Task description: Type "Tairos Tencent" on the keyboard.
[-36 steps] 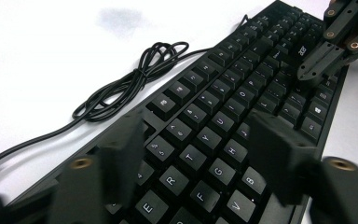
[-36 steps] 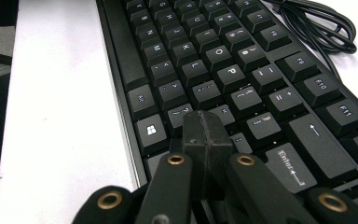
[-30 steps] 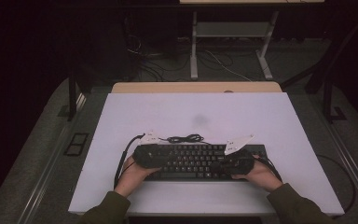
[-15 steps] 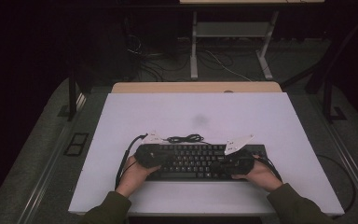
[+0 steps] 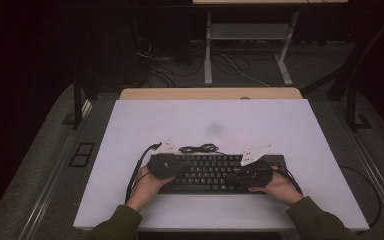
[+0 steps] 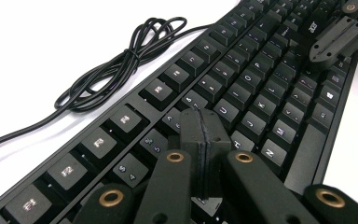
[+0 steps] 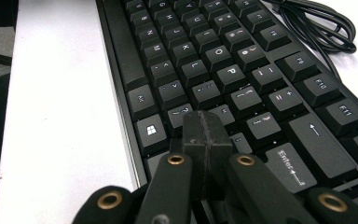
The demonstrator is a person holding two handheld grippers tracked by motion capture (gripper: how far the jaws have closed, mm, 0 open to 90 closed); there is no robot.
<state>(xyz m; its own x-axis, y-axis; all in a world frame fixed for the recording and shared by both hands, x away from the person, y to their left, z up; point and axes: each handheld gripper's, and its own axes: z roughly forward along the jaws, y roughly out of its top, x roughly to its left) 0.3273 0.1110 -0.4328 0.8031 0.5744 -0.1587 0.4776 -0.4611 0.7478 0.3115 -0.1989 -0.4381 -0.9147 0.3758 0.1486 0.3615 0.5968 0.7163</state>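
Near edge of white table (image 5: 130,130): black keyboard (image 5: 215,172) lying with long axis left-right, coiled cable (image 5: 198,148) just beyond its far side. Left gripper (image 6: 200,140) hovering over left half, right gripper (image 7: 205,140) over right half, each pointing down at keys directly beneath. Both showing jaws pressed together, gripping nothing. Neither hand sitting nearer; keys lying straight below tips.

You have white table top (image 5: 210,120) on wooden bench edge (image 5: 210,93). Faint grey smudge (image 5: 213,129) on top, near middle. Behind table you see white metal stand (image 5: 250,35) and loose cables (image 5: 240,67) on dark floor. Left of table, black floor socket plate (image 5: 82,153) beside metal rail (image 5: 50,195).
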